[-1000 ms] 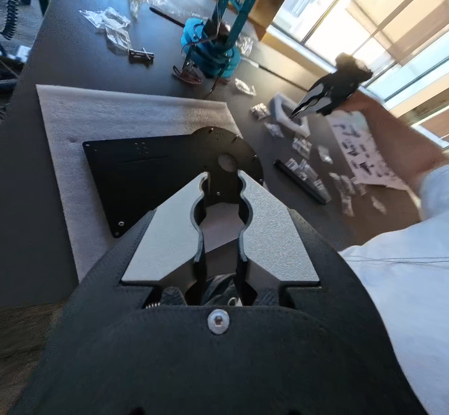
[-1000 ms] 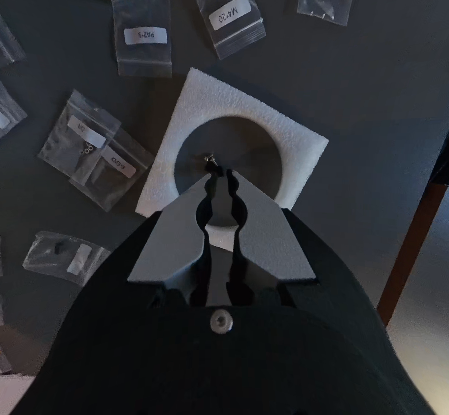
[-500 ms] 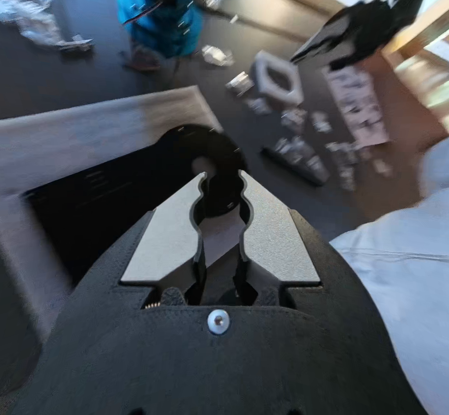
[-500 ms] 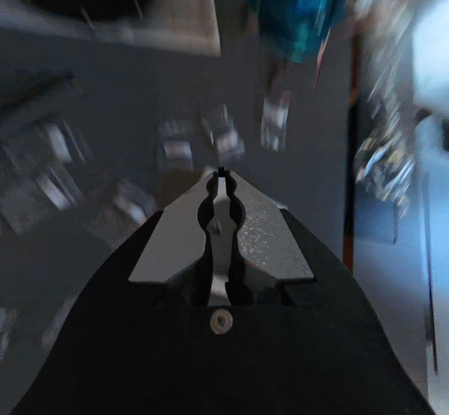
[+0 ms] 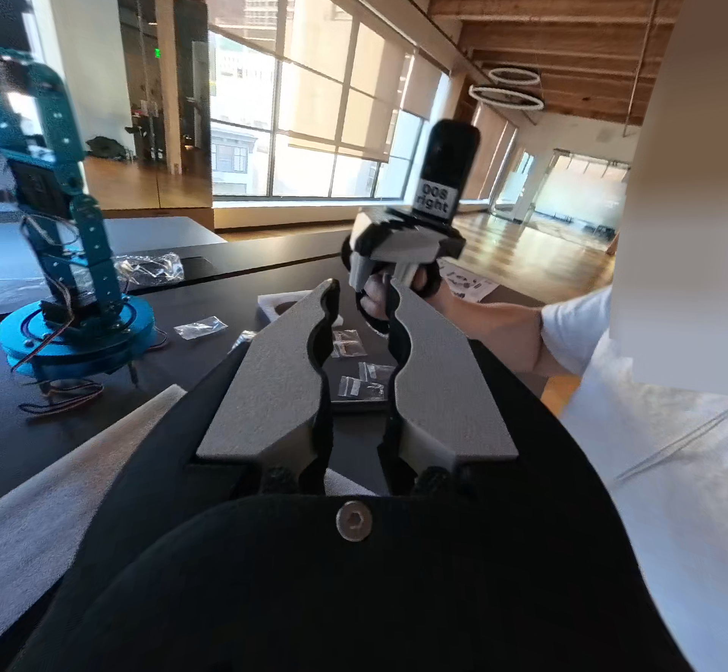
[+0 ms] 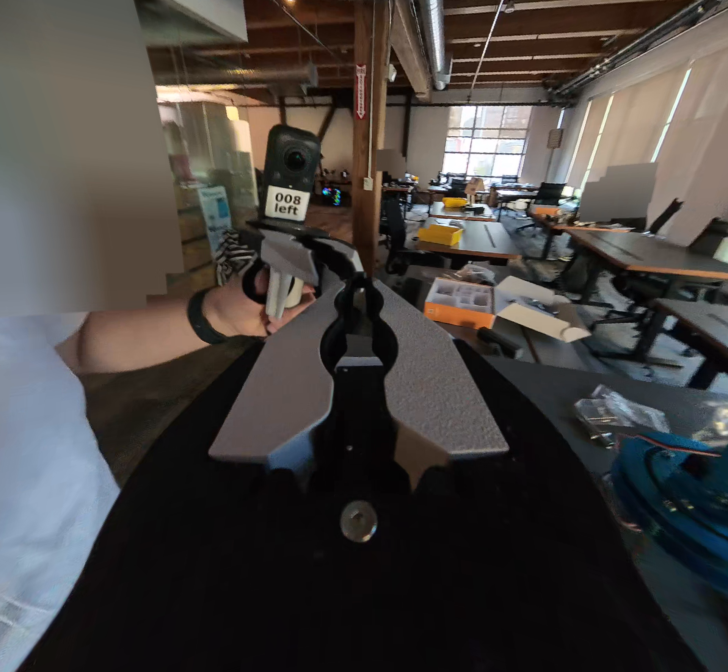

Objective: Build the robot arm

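Note:
My left gripper [image 5: 362,289] is open and empty, held up above the black table [image 5: 205,357]. It points at my right gripper [image 5: 394,255], which a hand holds facing it a short way off. In the right wrist view my right gripper [image 6: 357,279] has its tips pressed together on a tiny dark screw [image 6: 356,276] that barely shows. The left gripper [image 6: 293,259] stands close to its left, in a hand with a black wristband. A black plate [image 6: 358,377] lies below, seen between the right fingers.
A blue robot arm [image 5: 75,318] stands at the left of the table, and its base shows in the right wrist view [image 6: 669,495]. A white foam sheet [image 5: 78,476], a foam ring [image 5: 275,304], small clear bags [image 5: 362,381] and an orange-and-white box [image 6: 461,298] lie around. Left and right tips are no more than a few centimetres apart.
Both grippers rose from the table and tilted up to face each other. The right gripper left the foam ring with its tips closed; the left stayed open.

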A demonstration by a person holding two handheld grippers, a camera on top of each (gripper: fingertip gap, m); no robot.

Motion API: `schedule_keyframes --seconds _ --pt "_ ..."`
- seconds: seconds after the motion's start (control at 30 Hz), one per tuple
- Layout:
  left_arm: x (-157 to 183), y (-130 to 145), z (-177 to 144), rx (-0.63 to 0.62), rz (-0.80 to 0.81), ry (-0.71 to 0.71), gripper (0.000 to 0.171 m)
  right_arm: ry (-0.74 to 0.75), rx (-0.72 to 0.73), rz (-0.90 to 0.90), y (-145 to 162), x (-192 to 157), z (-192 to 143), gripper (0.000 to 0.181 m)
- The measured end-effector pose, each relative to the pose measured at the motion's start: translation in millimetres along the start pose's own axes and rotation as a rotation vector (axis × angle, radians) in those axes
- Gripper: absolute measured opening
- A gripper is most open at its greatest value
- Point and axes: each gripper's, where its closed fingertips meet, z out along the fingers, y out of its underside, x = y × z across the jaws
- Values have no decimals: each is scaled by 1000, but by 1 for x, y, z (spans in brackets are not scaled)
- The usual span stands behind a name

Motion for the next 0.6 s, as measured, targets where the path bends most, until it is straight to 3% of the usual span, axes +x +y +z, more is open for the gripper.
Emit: schedule_keyframes --seconds 0.17,0.27,0.4,0.6 --pt "-15 -17 -30 77 -280 155 23 143 -52 -231 8 1 34 4" --pt "-40 -12 -52 59 -315 176 20 414 -199 -289 26 35 57 4" --pt "-97 11 -85 -73 -211 62 18 877 -600 -340 70 88 56 4" --pt "-146 45 -126 -286 -256 145 17 1163 -741 -160 118 101 73 4"
